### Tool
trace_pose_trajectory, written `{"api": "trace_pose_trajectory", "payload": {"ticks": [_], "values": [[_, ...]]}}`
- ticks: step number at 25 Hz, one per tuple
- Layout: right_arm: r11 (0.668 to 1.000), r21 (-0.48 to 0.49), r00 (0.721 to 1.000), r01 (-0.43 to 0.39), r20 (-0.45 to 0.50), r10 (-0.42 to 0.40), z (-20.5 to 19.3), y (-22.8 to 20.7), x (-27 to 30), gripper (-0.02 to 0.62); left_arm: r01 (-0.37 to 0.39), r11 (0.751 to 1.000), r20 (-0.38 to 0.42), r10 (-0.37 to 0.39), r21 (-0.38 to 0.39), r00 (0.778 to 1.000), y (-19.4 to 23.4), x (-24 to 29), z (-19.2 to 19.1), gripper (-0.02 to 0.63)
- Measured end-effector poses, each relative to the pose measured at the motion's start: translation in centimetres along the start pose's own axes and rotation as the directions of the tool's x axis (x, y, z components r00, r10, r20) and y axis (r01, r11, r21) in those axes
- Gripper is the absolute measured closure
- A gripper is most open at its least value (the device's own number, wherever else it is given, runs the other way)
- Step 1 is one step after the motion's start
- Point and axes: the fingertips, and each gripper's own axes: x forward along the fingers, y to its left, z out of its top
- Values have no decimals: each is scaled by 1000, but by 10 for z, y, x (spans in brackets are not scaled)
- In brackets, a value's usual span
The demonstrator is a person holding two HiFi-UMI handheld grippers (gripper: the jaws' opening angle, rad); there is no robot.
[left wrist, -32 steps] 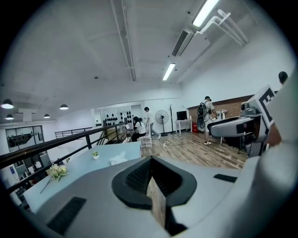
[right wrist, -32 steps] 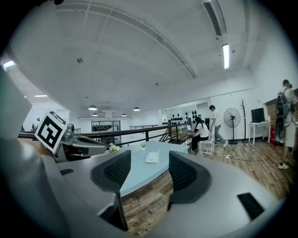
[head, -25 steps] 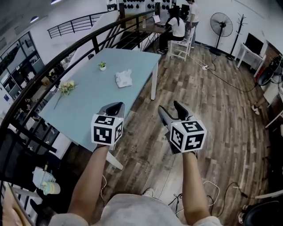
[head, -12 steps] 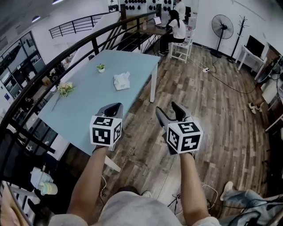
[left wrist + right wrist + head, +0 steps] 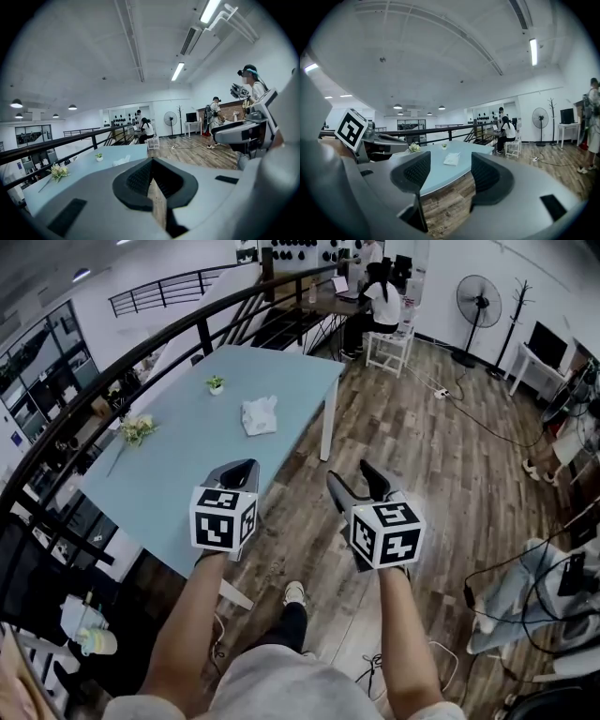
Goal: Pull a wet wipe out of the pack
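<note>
My left gripper and my right gripper have smooth, matt grey plastic shells. Their jaws are lined with black pads of a fine ribbed, rubbery-looking grain, and each carries a cube faced in flat black-and-white print. The pale blue rectangular table has a smooth, dull top on white painted-looking legs, and the white soft pack towards its far edge looks crumpled and limp, film or cloth I cannot tell. The brown plank floor shows streaky wood grain with a faint sheen, and the black curved railing looks like smooth metal tube.
</note>
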Motion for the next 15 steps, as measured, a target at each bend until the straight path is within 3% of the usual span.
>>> {"api": "trace_pose_trajectory", "payload": {"ticks": [15], "values": [[999,-16,999,-38,-27,38,15,-40,110,341,-40,999,-9,40,-14,999,61,94,22,612]]}}
